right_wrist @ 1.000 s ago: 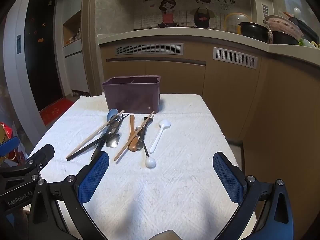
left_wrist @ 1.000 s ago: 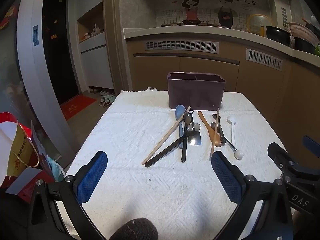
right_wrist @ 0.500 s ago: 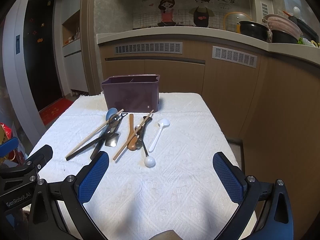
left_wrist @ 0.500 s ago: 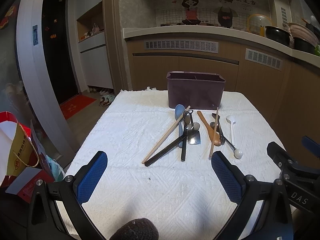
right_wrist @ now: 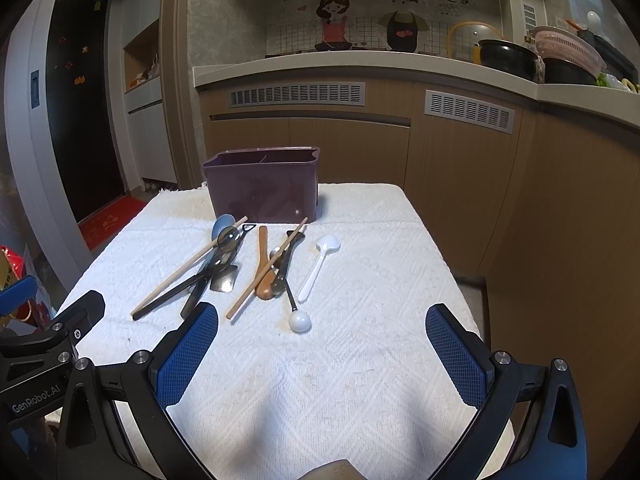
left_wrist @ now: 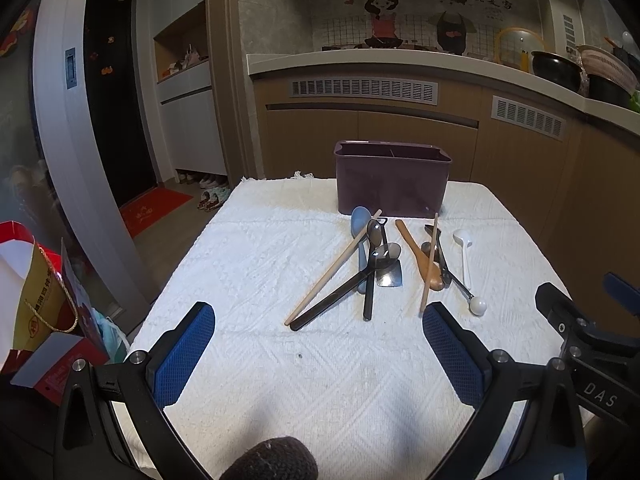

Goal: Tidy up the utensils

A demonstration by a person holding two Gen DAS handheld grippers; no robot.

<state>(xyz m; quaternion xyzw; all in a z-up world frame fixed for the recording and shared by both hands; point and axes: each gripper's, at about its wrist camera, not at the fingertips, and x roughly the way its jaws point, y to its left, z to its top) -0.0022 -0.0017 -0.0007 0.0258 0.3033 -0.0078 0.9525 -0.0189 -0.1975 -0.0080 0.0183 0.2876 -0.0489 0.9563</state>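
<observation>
A purple utensil box (left_wrist: 391, 184) (right_wrist: 262, 190) stands at the far side of the white-towelled table (left_wrist: 256, 264) (right_wrist: 384, 240). In front of it lies a pile of utensils: a blue spoon (left_wrist: 359, 224) (right_wrist: 222, 225), wooden chopsticks (left_wrist: 332, 270) (right_wrist: 267, 268), a wooden spoon (left_wrist: 418, 256) (right_wrist: 263, 264), a white spoon (left_wrist: 464, 254) (right_wrist: 320, 266), a black-handled ladle with a white ball end (left_wrist: 478, 307) (right_wrist: 300, 322), and dark spoons and a small spatula (left_wrist: 390, 276) (right_wrist: 223, 280). My left gripper (left_wrist: 318, 356) and right gripper (right_wrist: 320, 356) are both open and empty, hovering near the table's front edge, short of the pile.
A kitchen counter (left_wrist: 400, 60) with pots (right_wrist: 508, 58) and a pink basket (right_wrist: 568, 50) runs behind and to the right of the table. A red and yellow bag (left_wrist: 32, 292) stands on the floor at the left. A dark door (left_wrist: 116, 92) is far left.
Both grippers have drifted very slightly; the view of the table is almost the same. Nothing on the table has moved.
</observation>
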